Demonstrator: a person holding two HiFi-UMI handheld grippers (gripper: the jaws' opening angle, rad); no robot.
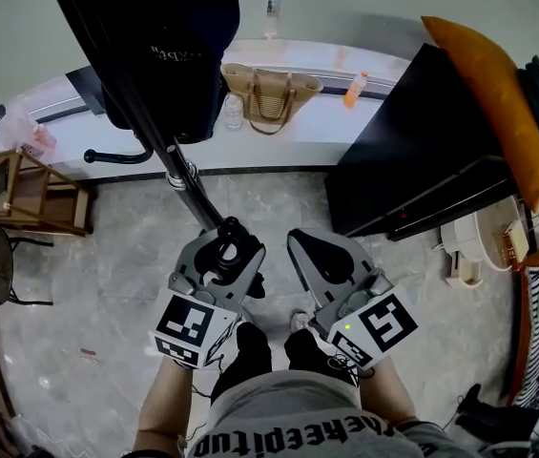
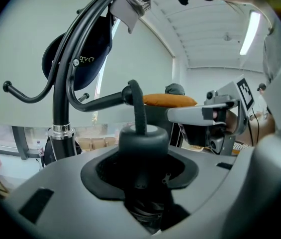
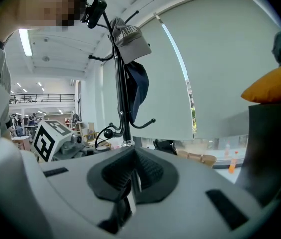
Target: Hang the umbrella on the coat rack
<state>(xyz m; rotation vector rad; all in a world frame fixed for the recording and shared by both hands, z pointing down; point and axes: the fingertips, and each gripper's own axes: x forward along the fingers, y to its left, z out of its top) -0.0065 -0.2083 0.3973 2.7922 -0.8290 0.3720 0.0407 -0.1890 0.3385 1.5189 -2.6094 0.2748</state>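
My left gripper (image 1: 226, 251) is shut on the black handle of the folded umbrella (image 2: 142, 141); its body is hidden below the jaws. The umbrella's cord loop (image 2: 139, 108) rises to the ball tip of a low hook (image 2: 127, 90) on the black coat rack (image 2: 60, 108) and appears looped over it. In the head view the coat rack pole (image 1: 169, 151) slants down towards the left gripper. My right gripper (image 1: 312, 254) is shut on nothing, beside the left one; from it the coat rack (image 3: 124, 98) stands a little way ahead.
A navy bag (image 2: 83, 54) and a grey cap (image 3: 128, 36) hang on the rack. A black cabinet (image 1: 422, 151) with an orange cushion (image 1: 484, 74) stands at right. A woven bag (image 1: 264, 93) and an orange bottle (image 1: 353, 89) sit on the sill; a wooden shelf (image 1: 21, 194) is at left.
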